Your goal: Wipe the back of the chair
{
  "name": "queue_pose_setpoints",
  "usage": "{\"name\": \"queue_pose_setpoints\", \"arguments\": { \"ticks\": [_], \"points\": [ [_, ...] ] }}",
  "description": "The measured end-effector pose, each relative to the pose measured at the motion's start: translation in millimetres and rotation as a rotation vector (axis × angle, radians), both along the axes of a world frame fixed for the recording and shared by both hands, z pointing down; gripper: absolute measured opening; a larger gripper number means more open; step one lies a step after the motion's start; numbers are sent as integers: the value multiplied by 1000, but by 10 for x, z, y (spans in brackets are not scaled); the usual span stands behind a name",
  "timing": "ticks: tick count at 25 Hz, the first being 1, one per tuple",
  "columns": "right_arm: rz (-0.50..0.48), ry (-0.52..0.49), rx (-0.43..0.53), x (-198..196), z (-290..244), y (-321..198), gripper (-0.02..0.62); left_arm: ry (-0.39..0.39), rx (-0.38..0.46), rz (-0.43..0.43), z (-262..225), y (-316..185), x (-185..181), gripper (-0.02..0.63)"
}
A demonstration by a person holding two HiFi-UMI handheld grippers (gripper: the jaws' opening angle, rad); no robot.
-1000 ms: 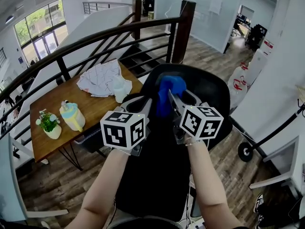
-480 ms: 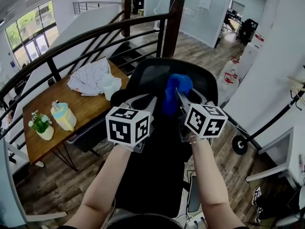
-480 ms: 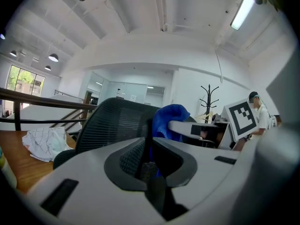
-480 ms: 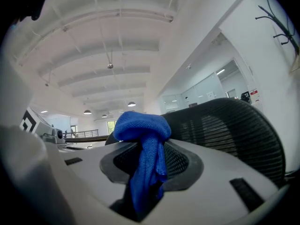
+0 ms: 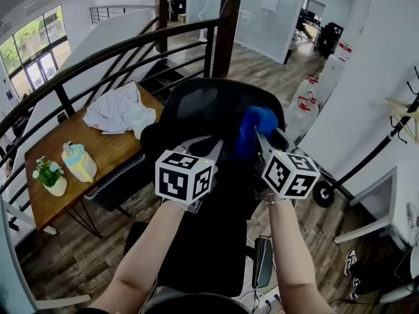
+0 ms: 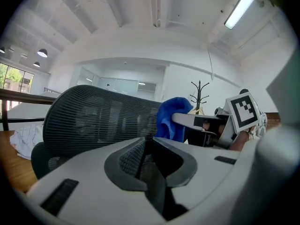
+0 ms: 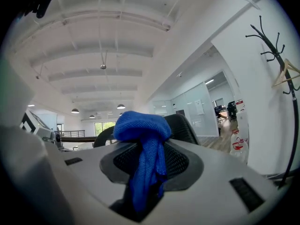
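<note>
A black office chair with a mesh back [image 5: 200, 106] stands in front of me. My right gripper [image 5: 260, 138] is shut on a blue cloth [image 5: 254, 128], which it holds near the top right edge of the chair back. The right gripper view shows the cloth [image 7: 143, 142] bunched over the jaws and hanging down between them, with the chair back [image 7: 182, 125] behind. My left gripper [image 5: 208, 145] hovers beside it to the left, its jaws together with nothing in them. In the left gripper view the mesh back [image 6: 93, 121] fills the left and the cloth [image 6: 171, 118] shows at centre.
A wooden table [image 5: 108, 150] at the left bears a white patterned cloth [image 5: 118, 108], a pale jug [image 5: 78, 162] and a small potted plant [image 5: 49, 175]. A dark stair railing [image 5: 98, 56] runs behind. A coat stand [image 7: 274, 46] and a white wall stand at the right.
Both grippers and the blue cloth have shifted to the right and a little lower in the head view. More of the chair's mesh back now shows to the cloth's left.
</note>
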State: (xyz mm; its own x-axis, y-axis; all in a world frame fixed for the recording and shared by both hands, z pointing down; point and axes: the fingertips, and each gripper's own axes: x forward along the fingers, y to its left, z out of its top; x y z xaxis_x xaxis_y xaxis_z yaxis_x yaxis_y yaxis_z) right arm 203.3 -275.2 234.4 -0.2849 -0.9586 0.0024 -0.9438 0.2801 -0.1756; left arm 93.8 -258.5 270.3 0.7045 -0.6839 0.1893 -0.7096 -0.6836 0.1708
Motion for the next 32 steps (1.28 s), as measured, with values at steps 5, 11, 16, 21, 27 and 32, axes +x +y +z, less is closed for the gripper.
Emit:
{"name": "queue_pose_setpoints", "arguments": {
  "ticks": [5,11,16,21,27,32],
  "points": [
    [14,17,0,163,28,152,141,-7,-13,15,51,57,88,38],
    [46,38,5,308,66,282,141,-6,-25,27,77,124,148,37],
    [84,15,-8,422,136,403,141,-8,-52,33,158,218,122,38],
    [127,-55,-29,411,293,517,141,-9,-73,17,240,279,-39,38],
    [93,-88,-103,41,695,535,141,-26,-109,-28,466,252,-448,37],
    [-6,-81,-163,-543,973,417,141,-27,-154,-62,705,167,-789,37]
  ]
}}
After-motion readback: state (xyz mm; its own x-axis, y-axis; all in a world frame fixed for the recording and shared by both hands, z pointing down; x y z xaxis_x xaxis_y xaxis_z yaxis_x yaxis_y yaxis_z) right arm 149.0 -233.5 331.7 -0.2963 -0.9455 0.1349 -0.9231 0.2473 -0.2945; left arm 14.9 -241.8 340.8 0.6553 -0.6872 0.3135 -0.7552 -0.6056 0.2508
